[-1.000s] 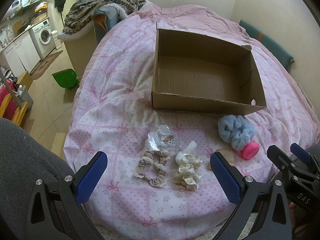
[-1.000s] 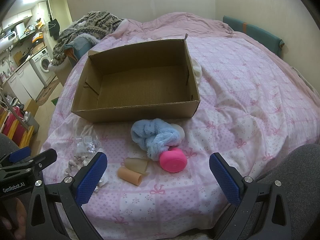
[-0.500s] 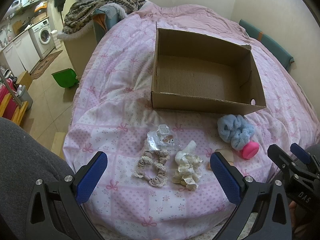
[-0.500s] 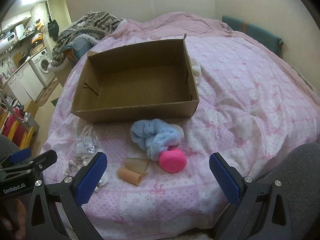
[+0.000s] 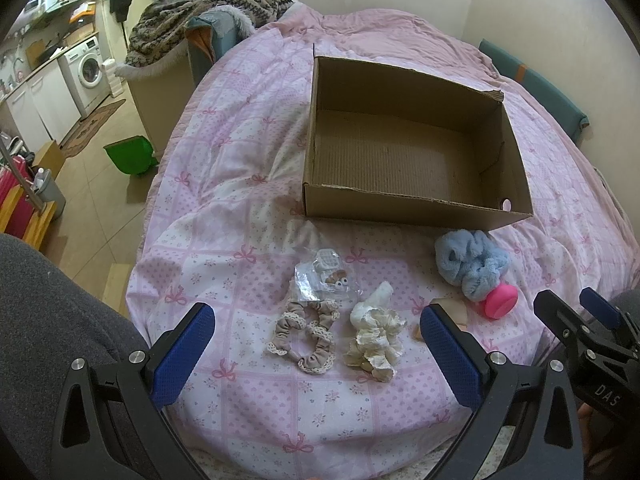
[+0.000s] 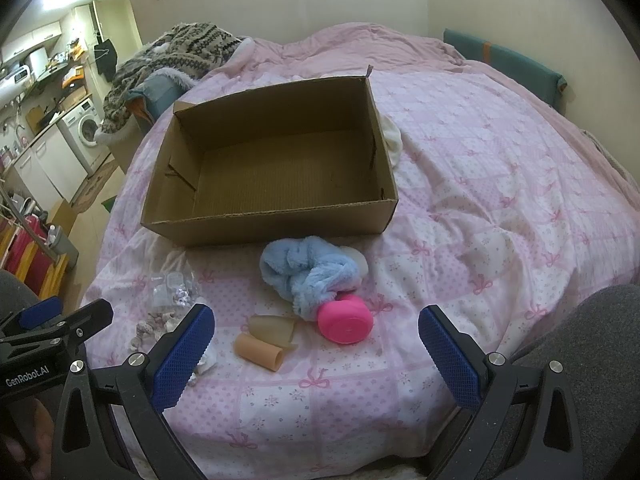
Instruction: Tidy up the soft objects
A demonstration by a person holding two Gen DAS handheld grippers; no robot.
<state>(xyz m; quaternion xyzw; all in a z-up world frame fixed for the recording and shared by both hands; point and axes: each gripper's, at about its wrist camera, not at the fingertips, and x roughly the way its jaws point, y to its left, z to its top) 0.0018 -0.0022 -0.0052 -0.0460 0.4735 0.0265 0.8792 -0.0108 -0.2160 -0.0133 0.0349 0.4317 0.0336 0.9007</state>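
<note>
Both tools held low at the near edge of the bed (image 5: pixel 248 128), pads spread wide, nothing between them. Left tool (image 5: pixel 316 344) aimed at the beige scrunchie (image 5: pixel 306 336) and cream scrunchie (image 5: pixel 376 340), lying side by side, just apart. Right tool (image 6: pixel 316 344) aimed at the pink round piece (image 6: pixel 346 320), touching the blue fluffy scrunchie (image 6: pixel 308 272).

Cardboard box (image 6: pixel 264 228) open-topped, nothing visible inside, just beyond the items; presumably the drop target, set close for short carries. Clear packet (image 5: pixel 320 280) and tan tube (image 6: pixel 260 352) loose between the two clusters.

Probably pre-grasp: wide spread suits bulky, squashy fabric. Split looks deliberate, each tool covering the cluster on its own side. Risk: blue scrunchie dragging the pink piece along when lifted.
</note>
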